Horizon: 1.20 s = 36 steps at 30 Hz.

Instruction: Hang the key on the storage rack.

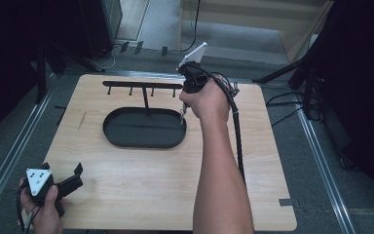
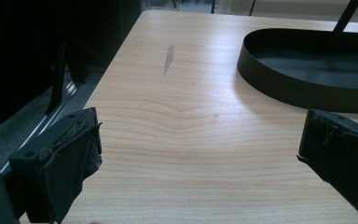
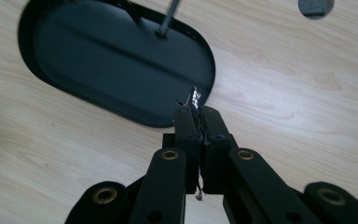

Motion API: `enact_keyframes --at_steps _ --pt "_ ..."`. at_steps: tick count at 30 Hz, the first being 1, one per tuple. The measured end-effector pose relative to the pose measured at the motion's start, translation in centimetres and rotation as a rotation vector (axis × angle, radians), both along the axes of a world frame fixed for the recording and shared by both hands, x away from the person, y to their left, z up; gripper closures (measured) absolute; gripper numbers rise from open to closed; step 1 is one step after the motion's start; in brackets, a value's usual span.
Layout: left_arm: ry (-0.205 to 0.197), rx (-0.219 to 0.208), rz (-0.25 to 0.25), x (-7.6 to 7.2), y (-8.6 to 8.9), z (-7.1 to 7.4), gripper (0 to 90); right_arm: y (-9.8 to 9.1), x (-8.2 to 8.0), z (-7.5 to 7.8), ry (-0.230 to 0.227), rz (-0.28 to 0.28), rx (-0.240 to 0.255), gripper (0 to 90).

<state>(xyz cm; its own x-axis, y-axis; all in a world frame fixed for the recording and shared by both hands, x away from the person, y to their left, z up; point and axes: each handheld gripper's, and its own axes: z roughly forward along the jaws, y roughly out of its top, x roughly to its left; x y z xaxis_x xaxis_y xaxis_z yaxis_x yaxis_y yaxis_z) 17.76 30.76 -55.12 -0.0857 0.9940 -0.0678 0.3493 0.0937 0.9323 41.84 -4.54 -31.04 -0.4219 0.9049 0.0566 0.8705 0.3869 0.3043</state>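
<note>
Over tray (image 3: 121, 70), right gripper (image 3: 196, 108) clamped on thin silvery chain (image 3: 195, 98) (small, glinting), left gripper (image 2: 196, 154) jaws apart, above bare table (image 2: 177, 140).

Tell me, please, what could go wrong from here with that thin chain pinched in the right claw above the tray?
1. The right claw grips the chain only at its tip, so it may slip out.
2. The chain hangs near the rim of the tray and could drop onto the table instead.
3. The rack has small pegs, so hooking a dangling chain there could miss.
</note>
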Motion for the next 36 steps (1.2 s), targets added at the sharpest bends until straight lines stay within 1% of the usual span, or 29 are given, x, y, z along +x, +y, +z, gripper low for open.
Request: enact_keyframes --at_steps 1,5,8,9,11,14,21,22,30,34,36 --pt "-0.001 0.001 0.001 0.0 0.0 0.0 0.0 0.6 0.3 0.4 -0.011 -0.003 0.007 88.3" --pt "0.001 -0.003 -0.002 0.0 0.0 0.0 0.0 1.3 0.8 0.9 -0.02 -0.002 0.009 88.3" --pt "0.001 -0.006 -0.002 0.0 0.0 0.0 0.0 1.4 1.0 1.1 -0.025 -0.006 0.011 88.3" --pt "0.001 -0.006 -0.002 0.0 0.0 0.0 0.0 1.4 1.2 1.5 -0.035 -0.02 0.014 88.3" --pt "0.001 -0.006 -0.001 0.0 0.0 0.0 0.0 1.3 1.3 1.8 -0.04 -0.027 0.022 88.3" --pt "0.0 -0.007 -0.001 0.0 0.0 0.0 0.0 1.5 1.4 2.3 -0.049 -0.028 0.024 88.3" --pt "0.0 -0.006 0.0 0.0 0.0 0.0 0.0 2.0 1.5 2.4 -0.046 -0.012 0.023 88.3" --pt "0.001 -0.006 -0.001 0.0 0.1 0.0 0.0 2.2 1.6 2.4 -0.057 -0.015 0.019 88.3" --pt "0.001 -0.012 -0.001 0.0 0.1 0.0 0.0 2.6 1.9 2.2 -0.066 -0.01 0.01 88.3" --pt "0.001 -0.013 -0.001 0.0 0.1 0.0 0.0 2.9 2.0 2.2 -0.079 -0.014 0.009 88.3" --pt "0.002 -0.015 -0.001 0.0 0.1 0.0 0.0 2.9 2.1 2.2 -0.093 -0.023 -0.001 88.3"
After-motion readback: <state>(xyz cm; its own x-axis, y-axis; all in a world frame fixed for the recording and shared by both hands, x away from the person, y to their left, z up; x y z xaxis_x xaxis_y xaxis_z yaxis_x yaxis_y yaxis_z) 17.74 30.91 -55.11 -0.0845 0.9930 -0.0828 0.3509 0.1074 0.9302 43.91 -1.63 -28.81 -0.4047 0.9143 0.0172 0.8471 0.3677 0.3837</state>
